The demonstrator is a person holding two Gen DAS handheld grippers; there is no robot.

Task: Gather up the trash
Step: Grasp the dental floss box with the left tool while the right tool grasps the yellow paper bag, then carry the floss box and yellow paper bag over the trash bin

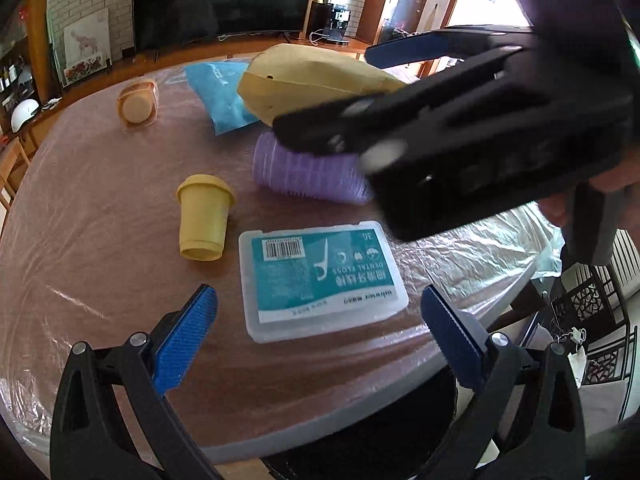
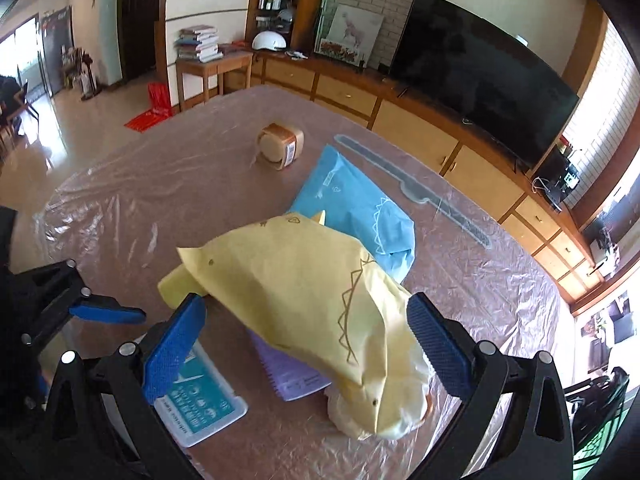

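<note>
A crumpled yellow paper bag (image 2: 304, 312) printed with a zigzag outline lies on the plastic-covered surface (image 2: 160, 184) between the right gripper (image 2: 306, 344)'s released jaws; left gripper (image 1: 318, 340) also gapes empty.

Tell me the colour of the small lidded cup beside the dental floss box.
Pale yellow all over, lid included. The small lidded cup shows best in the left wrist view, left of the dental floss box.

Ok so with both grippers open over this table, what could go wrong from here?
1. The right hand-held gripper straddles the puffy yellow bag; closing could crush it or slip.
2. That bag overlaps the purple ridged item, which might get dragged.
3. The floss box lies flat near the table edge, awkward to grip.
</note>
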